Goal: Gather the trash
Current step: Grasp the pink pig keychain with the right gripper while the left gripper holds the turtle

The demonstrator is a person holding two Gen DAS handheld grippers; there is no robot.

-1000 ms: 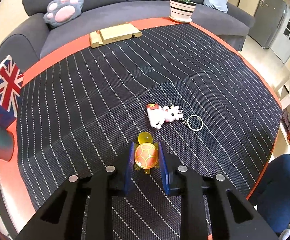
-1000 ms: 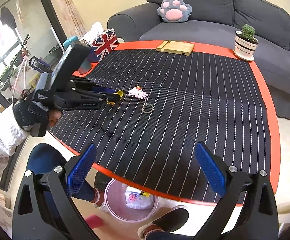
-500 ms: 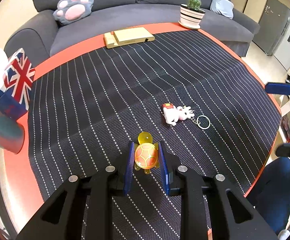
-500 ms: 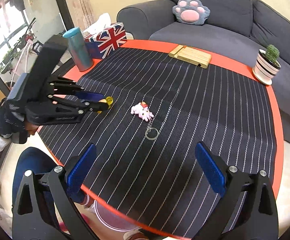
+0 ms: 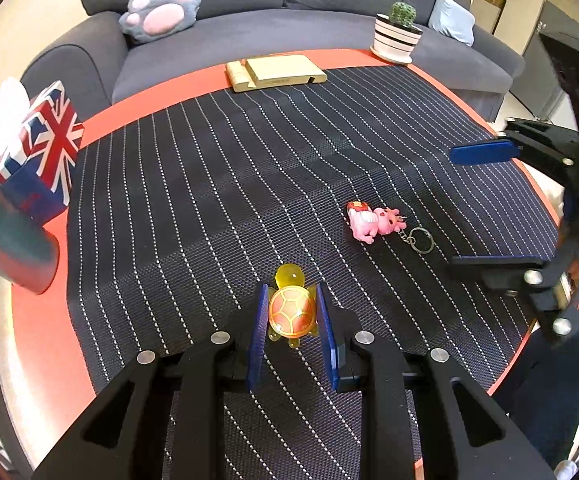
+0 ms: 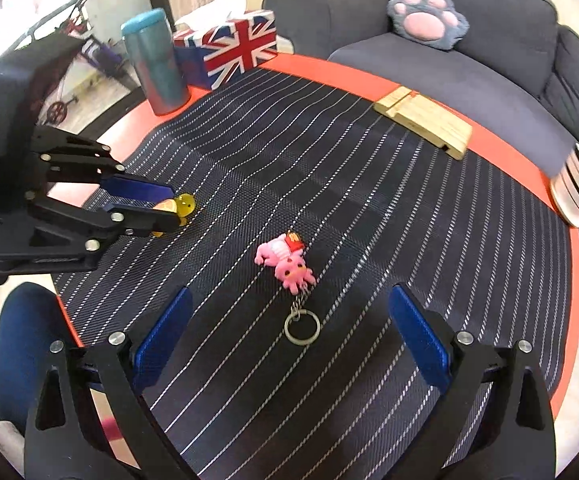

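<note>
My left gripper (image 5: 292,300) is shut on a yellow and orange toy turtle (image 5: 291,312), held just above the striped mat; it also shows in the right wrist view (image 6: 169,210) at the left with the turtle (image 6: 183,205) between its pads. A pink figure keychain (image 6: 285,261) with a metal ring (image 6: 302,327) lies on the mat, straight ahead of my right gripper (image 6: 289,320), which is open wide and empty above the near table edge. The keychain also shows in the left wrist view (image 5: 373,222), right of the turtle.
A round orange table (image 5: 41,344) carries the black striped mat (image 6: 369,208). A Union Jack tissue box (image 6: 229,46) and teal tumbler (image 6: 155,62) stand at its left edge, a wooden stand (image 6: 423,120) and potted cactus (image 5: 398,32) at the far edge. A grey sofa (image 5: 289,0) lies behind.
My right gripper has moved forward over the table toward the keychain and stays open. My left gripper still holds the turtle and has shifted a little.
</note>
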